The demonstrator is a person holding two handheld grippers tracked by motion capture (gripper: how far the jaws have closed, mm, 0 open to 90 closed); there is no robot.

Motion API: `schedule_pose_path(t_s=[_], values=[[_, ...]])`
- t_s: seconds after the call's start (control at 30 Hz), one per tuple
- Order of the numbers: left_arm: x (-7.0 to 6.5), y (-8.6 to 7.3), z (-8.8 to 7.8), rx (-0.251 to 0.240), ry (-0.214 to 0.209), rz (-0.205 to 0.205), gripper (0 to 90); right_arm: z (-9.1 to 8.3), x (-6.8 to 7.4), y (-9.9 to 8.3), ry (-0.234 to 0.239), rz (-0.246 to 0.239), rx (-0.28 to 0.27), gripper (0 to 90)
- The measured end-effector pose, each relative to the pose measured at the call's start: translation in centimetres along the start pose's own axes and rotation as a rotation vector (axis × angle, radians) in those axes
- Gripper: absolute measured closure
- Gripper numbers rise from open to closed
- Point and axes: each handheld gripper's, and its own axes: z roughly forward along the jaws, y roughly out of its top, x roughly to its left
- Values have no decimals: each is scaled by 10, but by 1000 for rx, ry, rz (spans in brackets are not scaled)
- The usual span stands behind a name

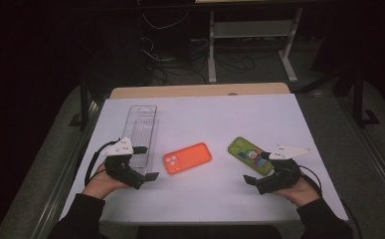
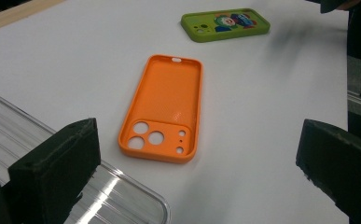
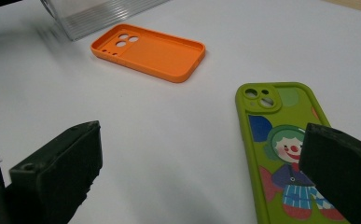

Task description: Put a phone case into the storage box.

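**benchwatcher:** So where's everything sitting? Both phone cases lie flat on the white surface point(image 1: 200, 119). The orange case point(image 1: 187, 158) is in the middle, hollow side up, and the green case point(image 1: 250, 155) with the clown print is off to the right, printed back up. The clear tray point(image 1: 141, 130) runs near-to-far on the left. Looks to me like the cases are headed for that tray, which would explain why it's parked long-ways beside them.

**gripnerd:** Yeah, and nothing's picked up yet. The left tongs point(image 1: 146, 162) are spread wide over the near end of the tray, pointing right at the orange case. The right tongs point(image 1: 257, 167) are spread wide too, empty, just at the near end of the green case.

**benchwatcher:** The left gripper view is handy, it shows the orange case's point(image 2: 164, 108) textured inside and the camera cutouts at the end nearest those tongs.

**gripnerd:** And the right gripper view puts the green case point(image 3: 281, 154) right by one jaw, not between the two. The high view can't settle that.
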Motion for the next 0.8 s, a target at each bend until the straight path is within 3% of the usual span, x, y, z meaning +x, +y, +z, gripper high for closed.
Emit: schedule_pose_path(t_s=[0.23,0.27,0.37,0.57,0.63,0.8], values=[[0,8,2,-19,-1,-29,0,1,0,0,4,-3,-1,0],[1,13,4,-25,8,-50,11,1,-1,0,7,-2,-3,0],[3,20,6,-24,14,-59,45,1,-1,1,7,1,-3,0],[7,41,19,-50,10,-85,183,1,-1,0,8,1,1,0],[5,47,26,-50,0,-87,300,1,-1,0,10,0,0,0],[3,56,49,-12,-30,-81,434,1,-1,0,13,-5,1,0]])
